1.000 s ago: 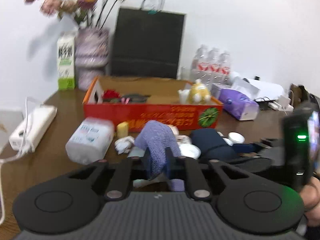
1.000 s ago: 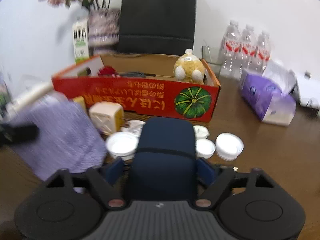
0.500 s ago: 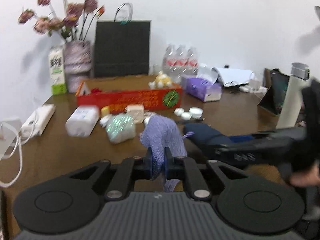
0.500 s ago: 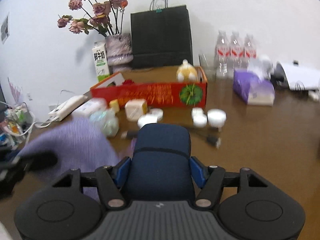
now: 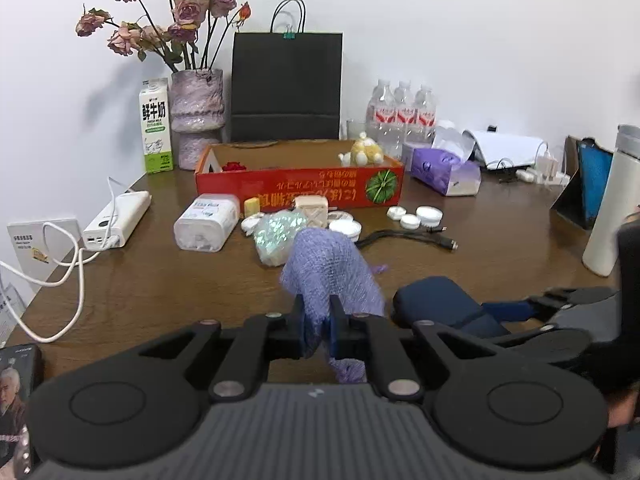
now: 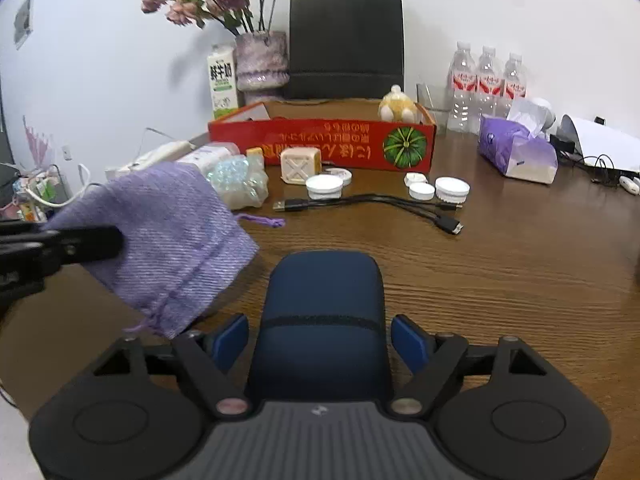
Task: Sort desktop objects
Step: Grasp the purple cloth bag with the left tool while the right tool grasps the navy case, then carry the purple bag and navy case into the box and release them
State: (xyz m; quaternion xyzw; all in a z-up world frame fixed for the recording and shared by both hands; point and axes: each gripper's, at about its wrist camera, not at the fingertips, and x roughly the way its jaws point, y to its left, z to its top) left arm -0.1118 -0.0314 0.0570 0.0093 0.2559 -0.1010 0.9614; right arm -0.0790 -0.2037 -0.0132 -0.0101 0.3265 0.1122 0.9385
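1. Purple woven cloth, a small drawstring pouch [image 5: 330,272], is pinched at its edge between the narrowly set fingers of my left gripper [image 5: 318,330]; it hangs clear of the table [image 5: 140,280], over the near middle.

2. My right gripper [image 6: 320,340] has its fingers spread wide around a dark blue case [image 6: 322,312], touching or nearly touching both flanks; I judge it gripped, lifted just above the wood.

3. I read the step as carrying: both items are picked up and neither is yet placed. The likely destination is the red cardboard box [image 5: 304,192] at the back, which already holds a plush toy [image 5: 366,150].

4. The next move calls for raising each load above the box's front wall before going forward, then letting go over its bare floor.

5. Between me and the box lie a bubble-wrap bundle [image 5: 278,234], a beige cube [image 5: 310,210], white lids [image 6: 452,188] and a black cable [image 6: 376,204], so I should pass over them, not through.

6. Open room lies on the right half of the table, near the tissue pack [image 6: 516,152]. On the left, a white power bank [image 5: 118,218] and its cord crowd the edge.
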